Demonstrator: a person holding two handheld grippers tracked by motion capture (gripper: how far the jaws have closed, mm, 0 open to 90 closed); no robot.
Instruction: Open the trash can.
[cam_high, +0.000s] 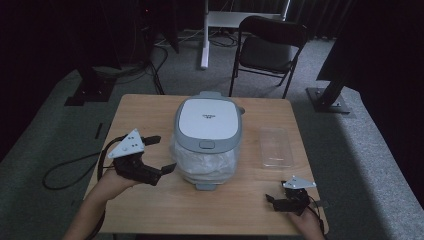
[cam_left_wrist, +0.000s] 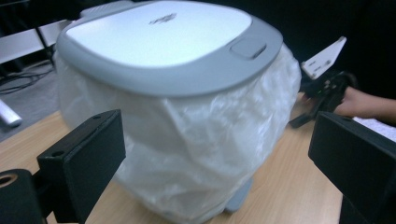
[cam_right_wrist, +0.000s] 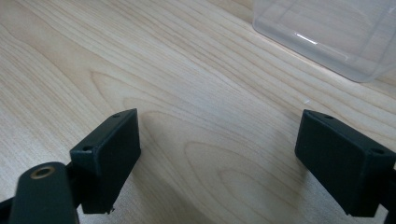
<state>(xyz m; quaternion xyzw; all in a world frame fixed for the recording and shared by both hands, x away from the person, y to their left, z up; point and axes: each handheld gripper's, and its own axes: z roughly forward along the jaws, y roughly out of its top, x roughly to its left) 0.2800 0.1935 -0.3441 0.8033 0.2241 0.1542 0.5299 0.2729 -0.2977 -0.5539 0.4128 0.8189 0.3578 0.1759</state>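
In the high view you see the whole wooden table (cam_high: 150, 200) with one rice cooker (cam_high: 208, 131) standing near its middle, a little toward the far edge, and one clear plastic box (cam_high: 275, 145) lying to the right of it, apart from it. Behind the table stands one black folding chair (cam_high: 270, 47) on the grey floor. Your left gripper view shows what the high view hardly shows: the lower body of the cooker is wrapped in a thin, wrinkled plastic bag (cam_left_wrist: 196, 154), and the grey lid with its white top sits closed above it. Your right gripper view shows the wood grain and one corner of the clear box (cam_right_wrist: 327, 32). There are two grippers. Your left gripper (cam_high: 159, 153) is held just beside the cooker's left side, its jaws spread wide and pointing to the wrapped body, gripping nothing. Your right gripper (cam_high: 270, 201) rests low near the front right corner of the table, well apart from the cooker, its jaws also spread wide over bare wood.
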